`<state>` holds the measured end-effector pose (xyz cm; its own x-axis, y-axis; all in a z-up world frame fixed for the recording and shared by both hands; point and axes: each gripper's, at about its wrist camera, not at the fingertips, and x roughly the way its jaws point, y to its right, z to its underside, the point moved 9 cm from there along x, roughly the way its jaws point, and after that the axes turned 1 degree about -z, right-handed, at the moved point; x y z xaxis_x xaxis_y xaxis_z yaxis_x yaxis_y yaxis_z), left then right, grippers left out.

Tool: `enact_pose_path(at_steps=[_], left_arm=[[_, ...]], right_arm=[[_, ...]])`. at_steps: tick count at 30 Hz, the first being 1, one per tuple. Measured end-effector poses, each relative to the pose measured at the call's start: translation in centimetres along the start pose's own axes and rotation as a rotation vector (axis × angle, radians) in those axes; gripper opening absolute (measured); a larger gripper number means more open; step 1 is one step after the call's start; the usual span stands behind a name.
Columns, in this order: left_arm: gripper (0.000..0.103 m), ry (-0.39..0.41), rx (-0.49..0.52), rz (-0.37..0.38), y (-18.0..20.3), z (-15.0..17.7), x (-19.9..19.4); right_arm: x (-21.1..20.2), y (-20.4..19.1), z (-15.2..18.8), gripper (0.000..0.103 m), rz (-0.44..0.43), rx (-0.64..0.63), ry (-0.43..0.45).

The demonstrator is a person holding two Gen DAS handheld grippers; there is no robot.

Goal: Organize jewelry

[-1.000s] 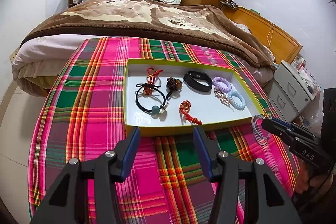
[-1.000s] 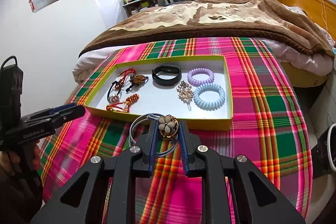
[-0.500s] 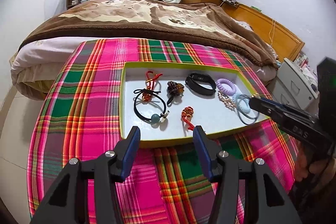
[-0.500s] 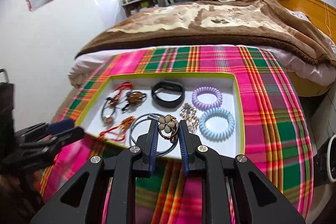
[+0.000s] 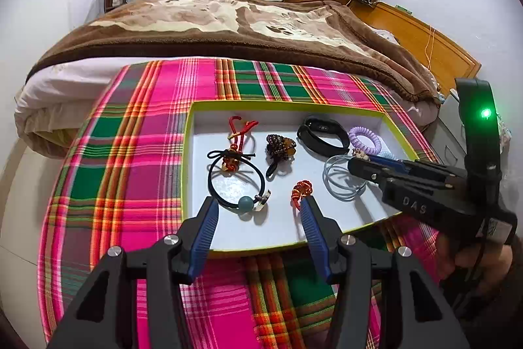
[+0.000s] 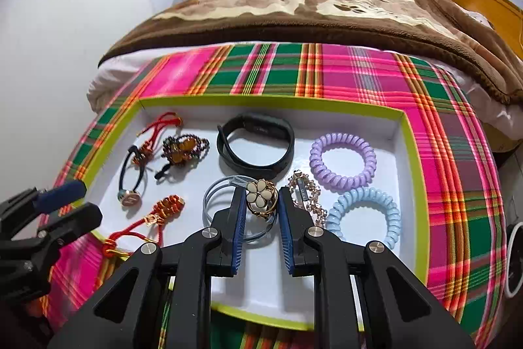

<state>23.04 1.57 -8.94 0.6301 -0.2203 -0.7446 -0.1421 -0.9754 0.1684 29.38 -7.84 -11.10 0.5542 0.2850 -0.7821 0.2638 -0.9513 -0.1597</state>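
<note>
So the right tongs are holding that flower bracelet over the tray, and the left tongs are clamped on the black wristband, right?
Not quite. The left tongs are open and hold nothing, as the left wrist view shows; the black wristband lies in the tray. The right tongs do hold the flower bracelet.

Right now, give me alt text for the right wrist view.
The right tongs grip a flower-charm hair tie over a white tray with a green rim, among a black band, coil ties and red cords. The left tongs wait open nearby.
</note>
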Motion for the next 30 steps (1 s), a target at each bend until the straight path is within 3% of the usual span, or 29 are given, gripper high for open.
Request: enact_pose_path(at_steps=[9, 10, 12, 13, 30], left_arm=[[0.054, -0.002, 0.004, -0.004, 0.2, 0.0, 0.3], [0.054, -0.002, 0.001, -0.003, 0.1, 0.0, 0.2], [0.054, 0.001, -0.004, -0.003, 0.1, 0.0, 0.1], [0.054, 0.003, -0.003, -0.001, 0.2, 0.0, -0.1], [0.054, 0.037, 0.007, -0.055, 2.3, 0.8, -2.7]], right_arm=[[0.7, -0.2, 0.4, 0.022, 0.029, -0.03, -0.015], [0.7, -0.3, 0.4, 0.025, 0.026, -0.029, -0.015], [0.5, -0.4, 0.3, 0.045, 0.016, -0.025, -0.006], [0.3, -0.5, 0.3, 0.047, 0.006, -0.023, 0.001], [-6.2, -0.8, 1.9, 0.047, 0.023, 0.018, 0.137]])
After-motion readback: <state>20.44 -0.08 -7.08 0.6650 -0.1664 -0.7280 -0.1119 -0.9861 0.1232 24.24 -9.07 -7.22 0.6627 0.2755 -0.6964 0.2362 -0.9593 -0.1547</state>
